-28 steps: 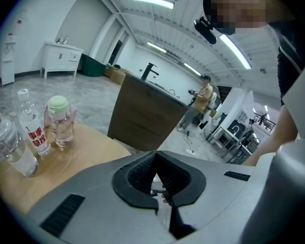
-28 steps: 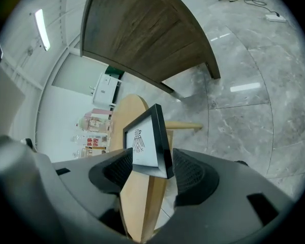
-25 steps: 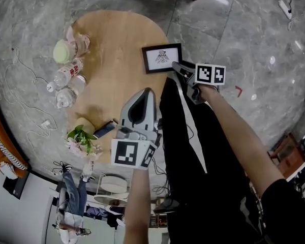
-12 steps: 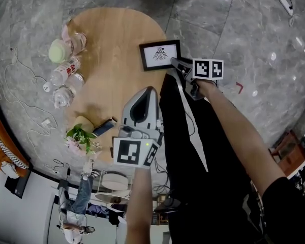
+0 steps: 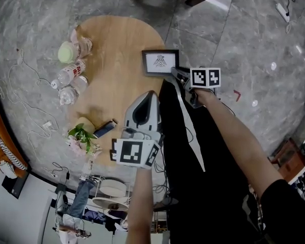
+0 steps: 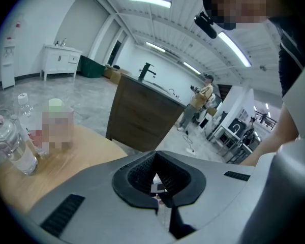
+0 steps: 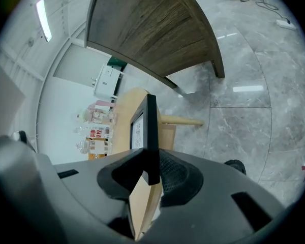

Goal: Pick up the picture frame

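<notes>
Right hand-held gripper closing, pinching picture frame rim: stiff, light, prob. fragile glass. Left hand-held gripper pressed together, empty.

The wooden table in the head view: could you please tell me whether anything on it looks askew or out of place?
Only the picture frame: it sits at the table's right edge and appears to overhang it, its near side between the right gripper's closing jaws. Nothing looks spilled or damaged.
</notes>
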